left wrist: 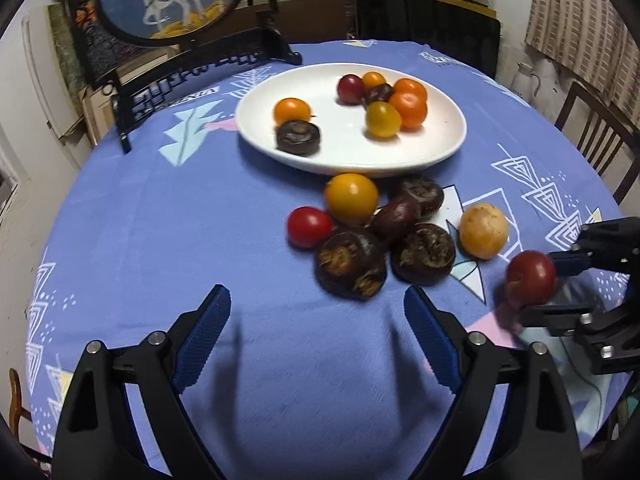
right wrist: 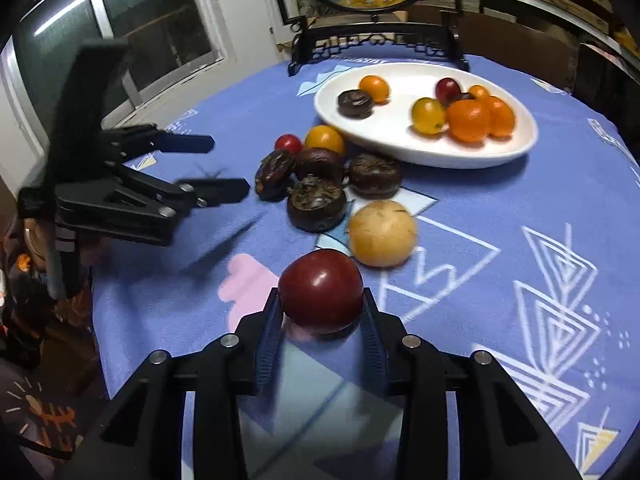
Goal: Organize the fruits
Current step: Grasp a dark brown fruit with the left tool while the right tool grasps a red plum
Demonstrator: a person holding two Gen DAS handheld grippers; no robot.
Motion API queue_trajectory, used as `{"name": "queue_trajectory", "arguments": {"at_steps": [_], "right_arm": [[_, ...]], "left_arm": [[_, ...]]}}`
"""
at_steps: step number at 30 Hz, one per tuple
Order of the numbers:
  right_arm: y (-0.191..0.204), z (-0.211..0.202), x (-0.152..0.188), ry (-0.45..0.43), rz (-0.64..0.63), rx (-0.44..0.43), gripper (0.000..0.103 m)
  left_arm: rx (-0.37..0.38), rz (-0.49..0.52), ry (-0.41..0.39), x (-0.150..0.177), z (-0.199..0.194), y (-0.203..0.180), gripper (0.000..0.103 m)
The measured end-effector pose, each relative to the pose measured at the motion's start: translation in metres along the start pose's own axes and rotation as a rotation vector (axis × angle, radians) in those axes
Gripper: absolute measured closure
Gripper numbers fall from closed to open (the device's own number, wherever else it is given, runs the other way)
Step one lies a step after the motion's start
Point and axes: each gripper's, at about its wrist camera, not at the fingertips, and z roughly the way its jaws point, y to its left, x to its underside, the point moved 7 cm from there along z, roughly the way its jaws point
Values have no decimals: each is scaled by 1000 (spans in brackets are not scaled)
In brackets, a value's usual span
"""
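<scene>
While dark red tomato (right wrist: pixel 320 290) sits pinched between right claw (right wrist: pixel 322 312) pads at near side of desk (right wrist: pixel 520 208), loose fruit pile (right wrist: pixel 320 176) lies between it and white plate (right wrist: pixel 420 152). Left claw (left wrist: pixel 316 316) gapes wide, empty, above cloth.

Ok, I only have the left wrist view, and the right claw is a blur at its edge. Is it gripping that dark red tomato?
Observer: Yes. In the right wrist view both blue pads of the right claw press the dark red tomato.
Operator: Does my left claw touch a chestnut?
Observer: No. From the side the left claw is open, its tips just short of the nearest water chestnut.
</scene>
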Motion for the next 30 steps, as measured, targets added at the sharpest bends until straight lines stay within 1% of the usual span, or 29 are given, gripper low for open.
{"name": "queue_trajectory", "arguments": {"at_steps": [4,6,7,8,9,10,12,15,18,20,21,24,25,30], "right_arm": [[-17,-16,4,-23,48,11,64],[-22,-18,6,-26,58,13,64],[-24,-19,8,-26,62,16,64],[-26,-18,9,-24,65,17,64],[-27,-16,10,-21,69,17,64],[-27,-16,11,-20,71,17,64],[-27,-13,13,-16,68,15,64],[-23,-14,14,-18,62,11,64],[-21,-18,14,-21,53,17,64],[-20,-21,11,-27,46,25,64],[-19,-23,7,-33,41,28,64],[-18,-36,-13,-77,9,50,64],[-18,-44,-25,-105,-4,58,64],[-22,-71,-78,-217,-30,89,64]], "left_arm": [[4,9,20,-6,22,-4,17],[21,19,18,-8,29,-5,19],[36,17,21,-9,31,-5,26],[50,11,31,-9,33,-4,41],[66,7,41,-9,35,-5,48],[84,-1,48,-8,36,-5,59],[72,1,46,-8,35,-4,59],[76,10,35,-4,27,-7,59],[75,23,0,-5,7,-10,59],[68,28,-34,-12,-9,-11,59],[60,31,-53,-18,-16,-11,59],[4,33,-117,-42,-36,-9,59],[-28,28,-145,-56,-43,-7,59],[-93,-10,-223,-106,-55,-3,59]]}}
